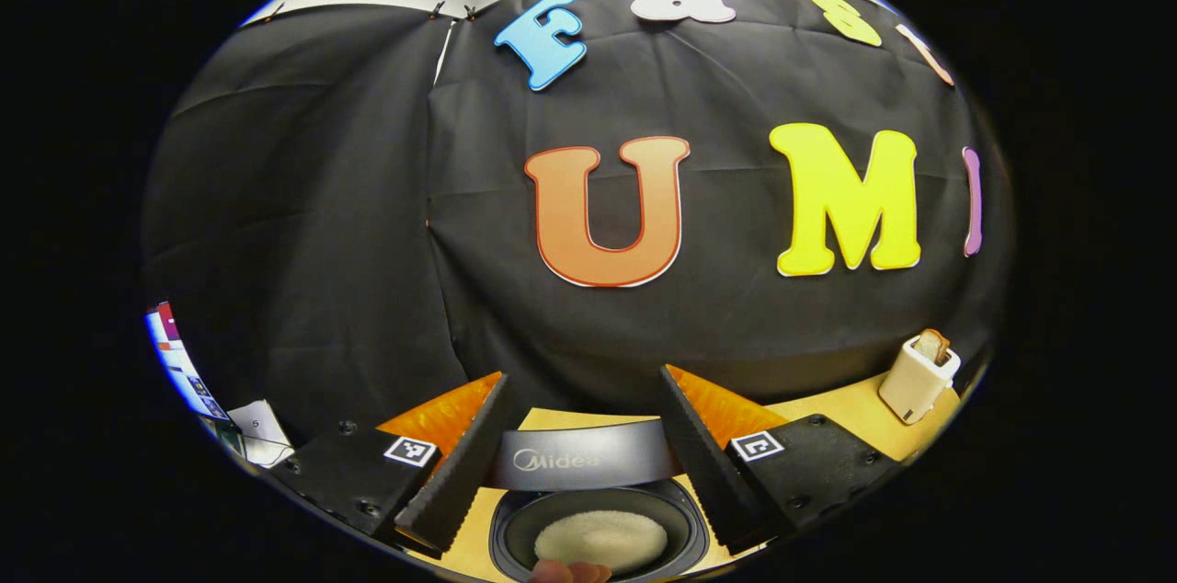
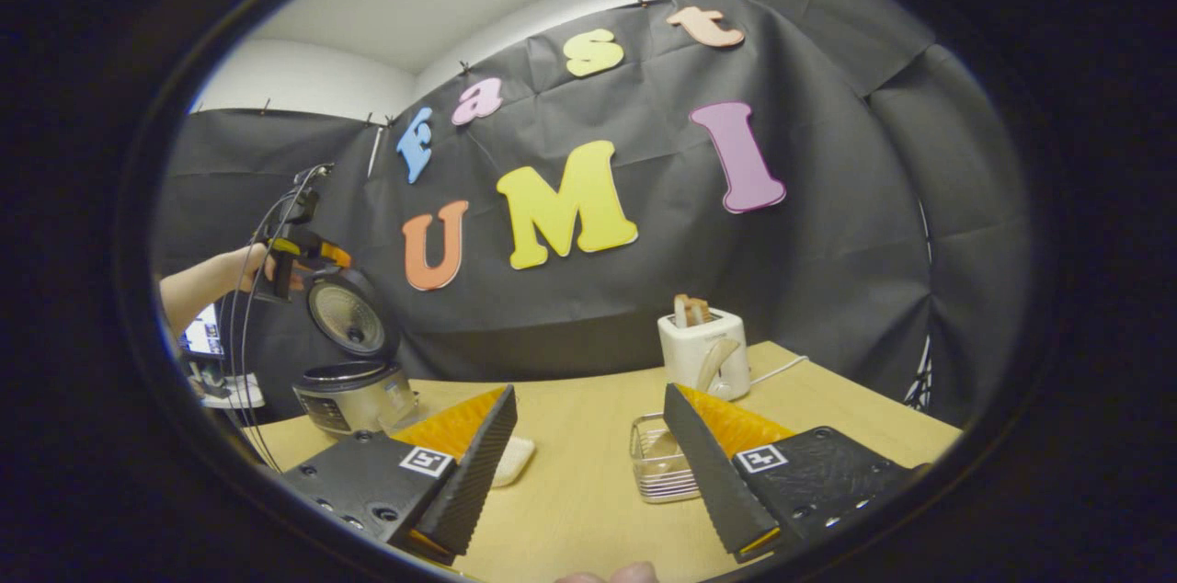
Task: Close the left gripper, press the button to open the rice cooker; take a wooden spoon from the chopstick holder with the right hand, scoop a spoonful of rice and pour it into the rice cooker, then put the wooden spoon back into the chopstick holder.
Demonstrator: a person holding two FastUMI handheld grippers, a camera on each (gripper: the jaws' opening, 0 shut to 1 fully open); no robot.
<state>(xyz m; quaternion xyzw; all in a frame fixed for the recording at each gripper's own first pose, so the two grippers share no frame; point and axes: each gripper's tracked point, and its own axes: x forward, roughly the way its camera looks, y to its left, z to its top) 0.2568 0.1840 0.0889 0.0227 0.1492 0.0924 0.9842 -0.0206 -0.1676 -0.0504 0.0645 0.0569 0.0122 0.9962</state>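
Spread wide and holding nothing, the left gripper (image 1: 575, 459) is hovering over the open rice cooker (image 1: 598, 528). Rice (image 1: 600, 539) is lying inside. The right gripper (image 2: 588, 463), also spread and empty, is hanging above the table (image 2: 588, 519); putting the spoon away is probably what remains, though I cannot make the spoon out.

one rice cooker (image 2: 354, 385), one toaster (image 2: 703, 351)

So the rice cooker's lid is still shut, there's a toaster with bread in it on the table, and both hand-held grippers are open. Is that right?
Not quite: the rice cooker has its lid standing open, as the right gripper view shows. The rest holds: the toaster with bread stands on the table, and both the left hand-held gripper and the right hand-held gripper are open.
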